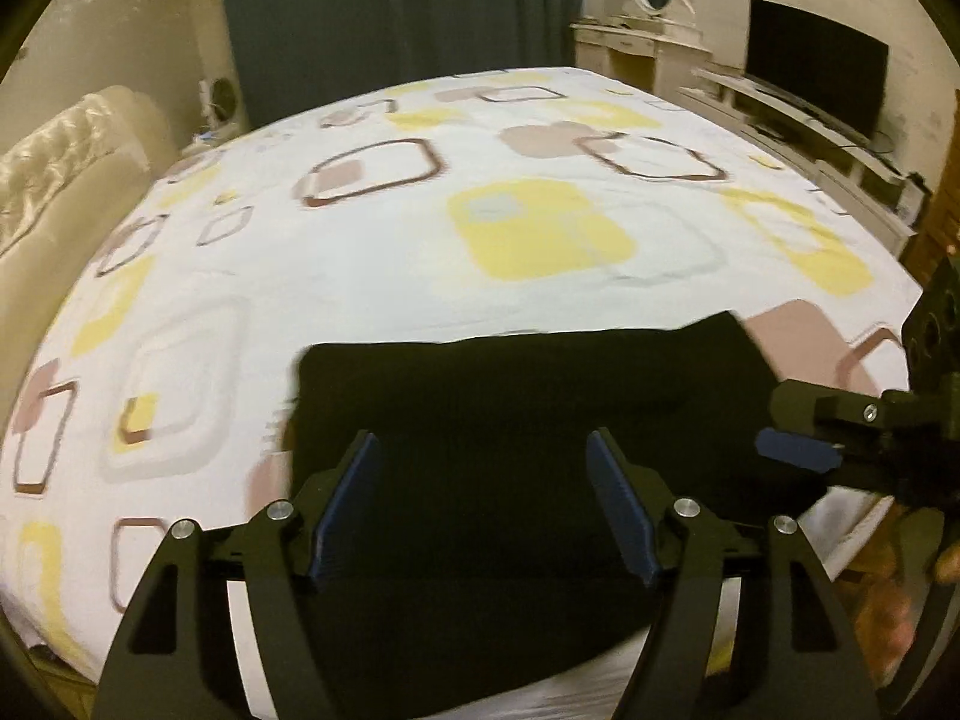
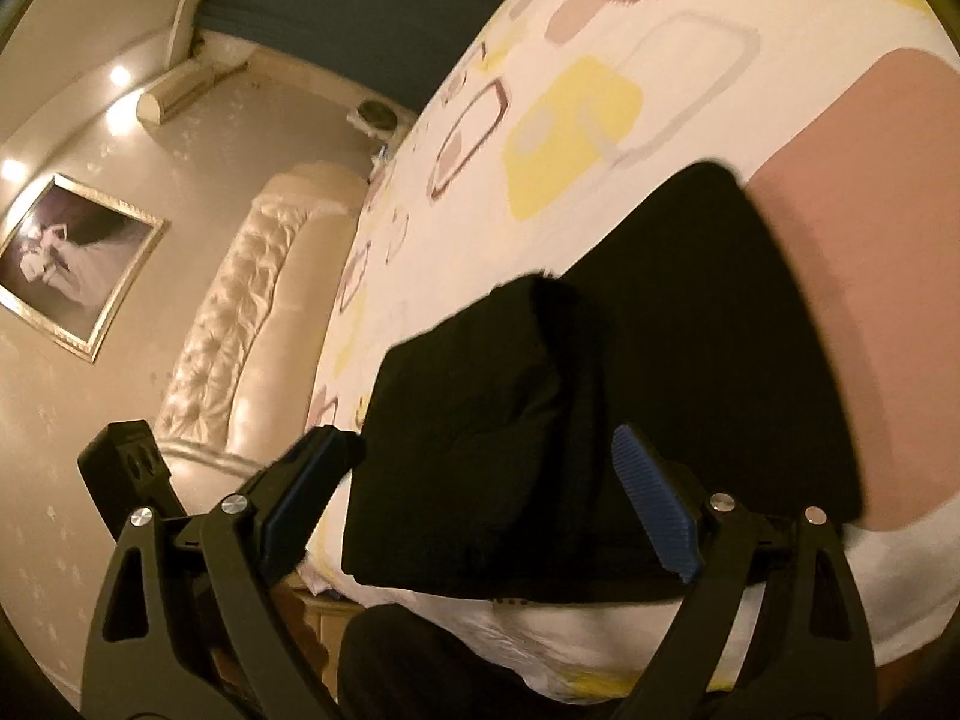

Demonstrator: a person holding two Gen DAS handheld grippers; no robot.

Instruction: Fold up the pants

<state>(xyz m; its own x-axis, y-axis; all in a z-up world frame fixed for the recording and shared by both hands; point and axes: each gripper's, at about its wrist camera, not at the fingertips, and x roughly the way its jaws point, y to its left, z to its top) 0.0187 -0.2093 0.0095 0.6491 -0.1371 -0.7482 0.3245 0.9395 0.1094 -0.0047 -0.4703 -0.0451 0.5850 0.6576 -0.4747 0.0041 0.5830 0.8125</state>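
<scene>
1. The black folded pants [image 1: 528, 420] sit as a compact dark rectangle on the near edge of the bed, on a white bedsheet printed with yellow, pink and brown rounded squares [image 1: 540, 120]. The front of the bundle comes right up to the mattress edge closest to the cameras.
2. The left gripper [image 1: 483, 450], black frame with blue ribbed pads, is spread pretty wide right above the pants. No earlier shot to compare, but nothing is pinched between the pads; only flat cloth shows in the gap.
3. The right gripper [image 2: 486, 474] is spread wide as well, and nothing is clamped in it. From its own camera the pants [image 2: 600, 390] fill the space between the fingers, and the top layer bulges up into a soft hump on the left side.
4. In the left wrist view the right gripper [image 1: 798, 447] shows just beside the right end of the bundle.
5. Edges: the far edge of the pants is fairly straight, the far right corner lies over a pink patch of the print, and the left edge is blurry.
6. Room to move: loads of bare sheet beyond and to the left of the pants. A cream tufted headboard [image 1: 66, 180] bounds the left side, and a white cabinet with a dark TV screen [image 1: 816, 72] stands off the right side, both well apart from the bundle.
</scene>
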